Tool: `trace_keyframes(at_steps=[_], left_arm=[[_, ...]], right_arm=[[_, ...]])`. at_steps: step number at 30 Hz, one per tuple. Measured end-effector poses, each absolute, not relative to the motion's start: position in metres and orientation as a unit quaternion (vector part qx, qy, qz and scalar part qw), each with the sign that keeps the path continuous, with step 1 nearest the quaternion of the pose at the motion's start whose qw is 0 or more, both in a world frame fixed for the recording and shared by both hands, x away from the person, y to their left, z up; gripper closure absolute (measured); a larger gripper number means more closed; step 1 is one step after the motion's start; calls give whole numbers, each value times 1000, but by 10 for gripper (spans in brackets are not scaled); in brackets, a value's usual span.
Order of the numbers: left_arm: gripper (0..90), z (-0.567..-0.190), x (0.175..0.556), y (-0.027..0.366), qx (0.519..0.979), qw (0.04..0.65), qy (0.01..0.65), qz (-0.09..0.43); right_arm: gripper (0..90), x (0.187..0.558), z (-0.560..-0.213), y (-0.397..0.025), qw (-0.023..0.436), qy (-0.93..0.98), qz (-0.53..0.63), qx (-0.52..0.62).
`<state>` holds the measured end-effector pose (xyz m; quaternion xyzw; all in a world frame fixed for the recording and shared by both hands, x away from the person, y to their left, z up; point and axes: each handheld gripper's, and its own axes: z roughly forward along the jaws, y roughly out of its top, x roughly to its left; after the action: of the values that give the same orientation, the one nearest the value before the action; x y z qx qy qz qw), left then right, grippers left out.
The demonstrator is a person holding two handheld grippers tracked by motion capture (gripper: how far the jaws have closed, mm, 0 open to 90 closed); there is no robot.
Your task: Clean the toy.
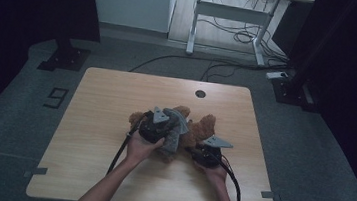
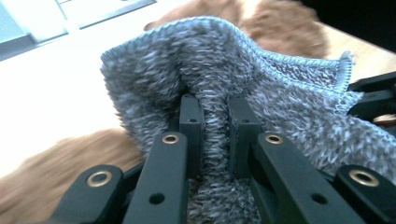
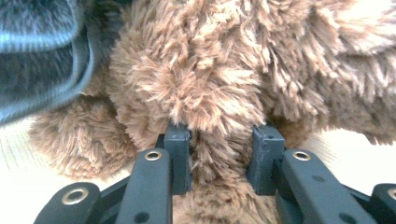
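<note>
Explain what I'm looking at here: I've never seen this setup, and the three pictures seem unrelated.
All three show one moment. The high view looks down on a light wooden table; a person's forearms come in from the bottom, each hand holding a black two-jaw hand-held gripper with a trailing cable. No robot arm is involved.

On the table lies a fluffy brown plush toy with a grey knitted cloth over it.

The other two pictures come from cameras riding on the grippers, looking along their jaws. In the left gripper view, the left gripper has its jaws closed on a fold of the grey cloth. In the right gripper view, the right gripper pinches a tuft of the toy's brown fur.
</note>
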<state>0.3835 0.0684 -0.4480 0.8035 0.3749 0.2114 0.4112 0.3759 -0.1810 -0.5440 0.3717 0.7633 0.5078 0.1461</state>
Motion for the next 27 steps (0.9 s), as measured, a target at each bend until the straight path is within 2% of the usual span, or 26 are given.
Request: trace_keyframes(at_steps=[6, 10, 17, 22, 27], left_arm=[[787, -441, 379, 116, 788, 411, 395, 236], [786, -446, 381, 149, 775, 413, 422, 223], [787, -449, 385, 181, 756, 411, 458, 223], [788, -437, 382, 173, 752, 433, 448, 215], [789, -418, 375, 127, 771, 455, 397, 201]], right_arm=[[661, 374, -546, -182, 149, 761, 514, 366], [661, 374, -546, -181, 149, 762, 515, 364], [660, 374, -546, -182, 146, 762, 515, 365], [660, 374, -546, -182, 146, 761, 516, 366], [660, 374, -546, -183, 145, 760, 516, 367]])
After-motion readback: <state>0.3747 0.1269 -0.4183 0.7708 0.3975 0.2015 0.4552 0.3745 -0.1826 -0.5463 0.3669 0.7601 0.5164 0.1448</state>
